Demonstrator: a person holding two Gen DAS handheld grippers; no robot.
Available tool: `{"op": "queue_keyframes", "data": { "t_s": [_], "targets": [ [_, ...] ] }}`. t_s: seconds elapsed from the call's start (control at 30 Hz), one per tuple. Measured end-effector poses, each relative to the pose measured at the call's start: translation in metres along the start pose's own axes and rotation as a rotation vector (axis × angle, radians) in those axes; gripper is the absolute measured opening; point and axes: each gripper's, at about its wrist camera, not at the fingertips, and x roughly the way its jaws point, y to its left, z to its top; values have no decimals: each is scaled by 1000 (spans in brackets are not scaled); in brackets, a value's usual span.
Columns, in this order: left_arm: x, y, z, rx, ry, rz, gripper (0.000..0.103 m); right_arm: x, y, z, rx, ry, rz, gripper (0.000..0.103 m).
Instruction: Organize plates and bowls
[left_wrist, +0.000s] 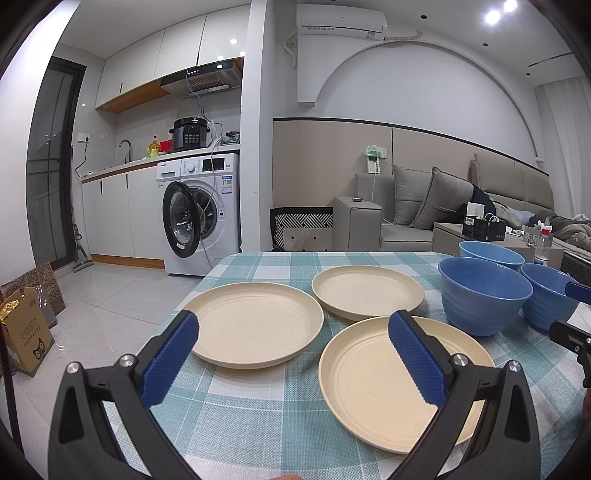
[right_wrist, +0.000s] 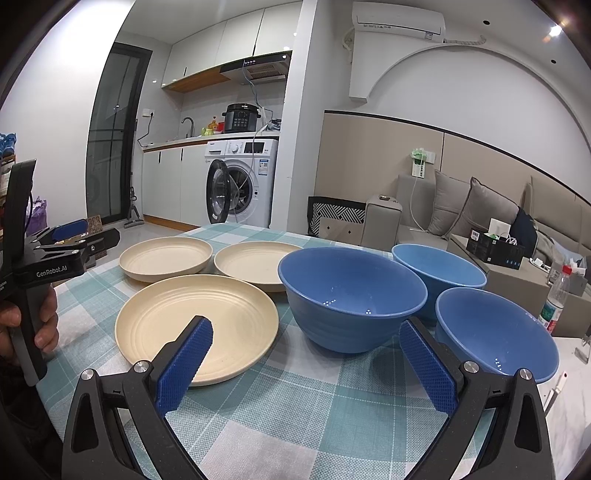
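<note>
While both tongs hang above the near edge of the desk, the scene reads as follows:

Desk (left_wrist: 258, 413): covered with a teal-and-white checked cloth; carries three cream plates and three blue bowls.

Left tongs (left_wrist: 293, 330): jaws spread wide, nothing between the pads; tilted slightly down over the gap between the left plate and the near plate.

Right tongs (right_wrist: 306, 341): jaws spread wide, nothing gripped; tilted down toward the near side of the large bowl.

Left plate (left_wrist: 253, 326): flat on the desk, at the far left of the plate group.

Far plate (left_wrist: 367, 291): flat on the desk, right of the left plate and just beside the large bowl.

Near plate (left_wrist: 373, 384): flat on the desk, nearest the tongs; its rim lies close to the other two plates.

Large bowl (right_wrist: 351, 295): upright, at the centre, just right of the plates.

Far bowl (right_wrist: 439, 266): upright, behind and right of the large bowl.

Right bowl (right_wrist: 495, 332): upright, near right, close to the desk edge.

Hand (right_wrist: 40, 321): at the left edge of the right wrist view, wrapped round the handle of the left tongs.

Background: washing machine (left_wrist: 201, 214) with its door open, far left; grey sofa (left_wrist: 413, 218), far right.
</note>
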Motion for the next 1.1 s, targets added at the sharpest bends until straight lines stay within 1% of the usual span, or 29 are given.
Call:
{"op": "queue_keyframes", "data": {
  "t_s": [1.1],
  "targets": [
    [0,0,0,0,-1,0,103,-1,0,1,1,1,0,103]
  ]
}}
